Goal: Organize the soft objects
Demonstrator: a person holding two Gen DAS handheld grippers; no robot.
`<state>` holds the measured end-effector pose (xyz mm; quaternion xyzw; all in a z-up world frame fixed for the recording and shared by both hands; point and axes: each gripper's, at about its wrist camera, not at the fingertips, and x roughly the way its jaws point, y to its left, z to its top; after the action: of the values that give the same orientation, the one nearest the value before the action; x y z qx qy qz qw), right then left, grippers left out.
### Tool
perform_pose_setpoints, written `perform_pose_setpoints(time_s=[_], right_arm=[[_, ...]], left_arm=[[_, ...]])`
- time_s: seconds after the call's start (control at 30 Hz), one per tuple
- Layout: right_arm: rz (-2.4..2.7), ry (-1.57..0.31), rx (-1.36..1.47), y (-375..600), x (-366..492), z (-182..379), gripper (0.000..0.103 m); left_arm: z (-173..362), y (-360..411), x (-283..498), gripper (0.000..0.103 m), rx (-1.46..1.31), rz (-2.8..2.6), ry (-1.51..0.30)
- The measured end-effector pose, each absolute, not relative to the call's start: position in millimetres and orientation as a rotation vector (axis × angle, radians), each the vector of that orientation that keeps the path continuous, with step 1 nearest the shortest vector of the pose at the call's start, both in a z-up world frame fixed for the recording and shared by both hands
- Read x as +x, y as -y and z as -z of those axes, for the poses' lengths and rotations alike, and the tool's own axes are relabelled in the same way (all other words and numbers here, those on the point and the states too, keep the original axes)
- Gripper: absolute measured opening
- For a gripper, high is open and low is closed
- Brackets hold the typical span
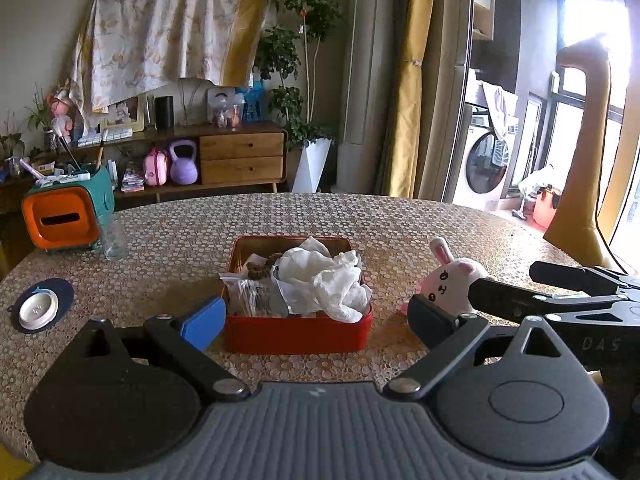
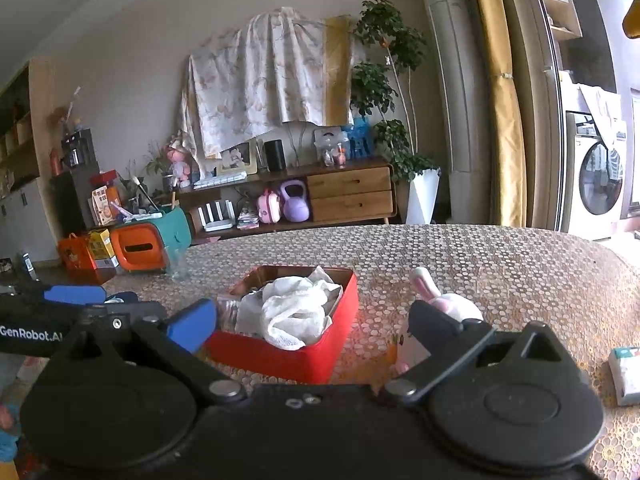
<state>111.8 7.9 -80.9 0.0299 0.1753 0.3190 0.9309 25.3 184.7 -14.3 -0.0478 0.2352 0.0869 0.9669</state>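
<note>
A red box [image 1: 296,334] [image 2: 304,354] sits mid-table, holding a crumpled white cloth [image 1: 326,280] [image 2: 294,312], a clear plastic bag [image 1: 254,294] and a brown item. A white and pink plush rabbit [image 1: 450,278] [image 2: 444,304] lies on the table right of the box. My left gripper [image 1: 316,320] stands open in front of the box, nothing between its fingers. My right gripper [image 2: 316,322] is open too, its black finger [image 2: 436,330] in front of the rabbit and partly hiding it; whether it touches is unclear.
An orange and teal tissue holder [image 1: 66,216] [image 2: 146,246] and a glass [image 1: 112,236] stand at the far left. A white lid on a dark coaster [image 1: 40,308] lies at the left edge. A small carton [image 2: 628,374] rests at the right. The patterned tablecloth [image 1: 360,220] covers the table.
</note>
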Motion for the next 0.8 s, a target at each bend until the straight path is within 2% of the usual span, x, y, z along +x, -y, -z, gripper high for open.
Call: perform_pose_setpoints(time_s=[0.8], right_arm=[[-0.639, -0.378, 0.073, -3.9, 113.2, 83.4, 0.103]], left_arm=[[16.5, -182.3, 26.0, 0.098, -0.091, -0.187, -0.482]])
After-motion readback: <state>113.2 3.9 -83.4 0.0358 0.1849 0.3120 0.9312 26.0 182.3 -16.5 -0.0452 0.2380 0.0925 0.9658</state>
